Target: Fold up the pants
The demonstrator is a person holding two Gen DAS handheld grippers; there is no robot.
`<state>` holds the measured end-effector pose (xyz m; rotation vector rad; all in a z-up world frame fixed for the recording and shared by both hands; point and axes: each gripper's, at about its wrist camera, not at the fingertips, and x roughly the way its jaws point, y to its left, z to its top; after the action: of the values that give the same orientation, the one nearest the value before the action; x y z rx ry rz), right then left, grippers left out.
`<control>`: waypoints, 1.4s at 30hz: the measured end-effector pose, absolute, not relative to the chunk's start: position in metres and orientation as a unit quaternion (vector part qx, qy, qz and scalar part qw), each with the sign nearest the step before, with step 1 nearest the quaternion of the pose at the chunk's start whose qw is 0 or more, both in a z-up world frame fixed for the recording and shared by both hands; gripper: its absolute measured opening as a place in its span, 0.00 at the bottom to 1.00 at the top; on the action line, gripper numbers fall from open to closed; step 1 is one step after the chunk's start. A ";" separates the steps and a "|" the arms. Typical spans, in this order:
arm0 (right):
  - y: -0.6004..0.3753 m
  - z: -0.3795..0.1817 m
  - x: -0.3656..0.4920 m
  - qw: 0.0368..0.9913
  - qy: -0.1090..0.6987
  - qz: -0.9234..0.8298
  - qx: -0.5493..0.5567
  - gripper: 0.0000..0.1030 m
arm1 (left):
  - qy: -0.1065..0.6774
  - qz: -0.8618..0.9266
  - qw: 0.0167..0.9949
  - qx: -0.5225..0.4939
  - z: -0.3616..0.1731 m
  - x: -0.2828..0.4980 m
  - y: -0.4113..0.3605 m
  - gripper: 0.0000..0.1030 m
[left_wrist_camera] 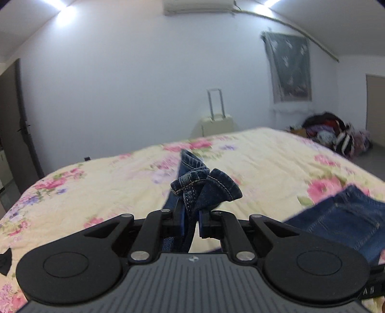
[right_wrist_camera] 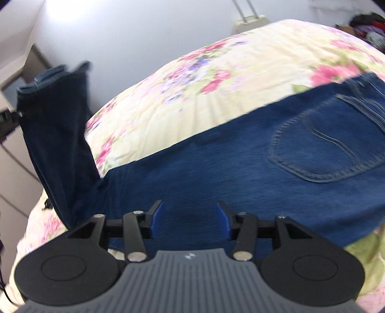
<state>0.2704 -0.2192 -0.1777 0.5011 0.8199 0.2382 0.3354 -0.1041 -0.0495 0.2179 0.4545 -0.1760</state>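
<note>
The blue jeans (right_wrist_camera: 216, 163) lie on the flowery bed cover (right_wrist_camera: 182, 91), back pocket (right_wrist_camera: 327, 146) up. Their top part is at the right, and the legs run long to the left. The leg ends (left_wrist_camera: 204, 185) are lifted up, pinched tight in the left gripper (left_wrist_camera: 191, 222). The right gripper (right_wrist_camera: 189, 220) hovers over the middle with its fingers spread wide, holding nothing. I think the fold has only begun: the leg ends are not yet laid on the top part. A suitcase (left_wrist_camera: 216, 122) stands far behind.

Bright, even indoor light. Two ceiling strip lights (left_wrist_camera: 61, 8) glare white at top corners of left view. Strong fisheye bowing at edges. Motion blur smears bed (right_wrist_camera: 216, 79) and far clutter; right view softer overall.
</note>
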 end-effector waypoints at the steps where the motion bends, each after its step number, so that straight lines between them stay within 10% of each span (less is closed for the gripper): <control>1: -0.229 -0.184 0.270 0.876 0.396 0.106 0.255 0.45 | 0.249 -0.097 0.956 0.120 -0.067 0.335 -0.121 0.10; 18: -0.296 -0.227 0.274 0.793 0.409 0.142 0.428 0.58 | 0.494 -0.244 0.831 0.077 -0.141 0.317 -0.134 0.32; 36: -0.264 -0.251 0.331 0.699 0.440 0.220 0.519 0.66 | 0.414 -0.145 0.897 -0.053 -0.117 0.341 -0.029 0.33; 42: -0.247 -0.273 0.357 0.662 0.479 0.208 0.538 0.44 | 0.417 -0.134 0.895 -0.086 -0.129 0.358 -0.018 0.33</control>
<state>0.3567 -0.2469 -0.2729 1.2160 1.0840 0.4706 0.3585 -0.0183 -0.1295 -0.1793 0.8642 -0.2784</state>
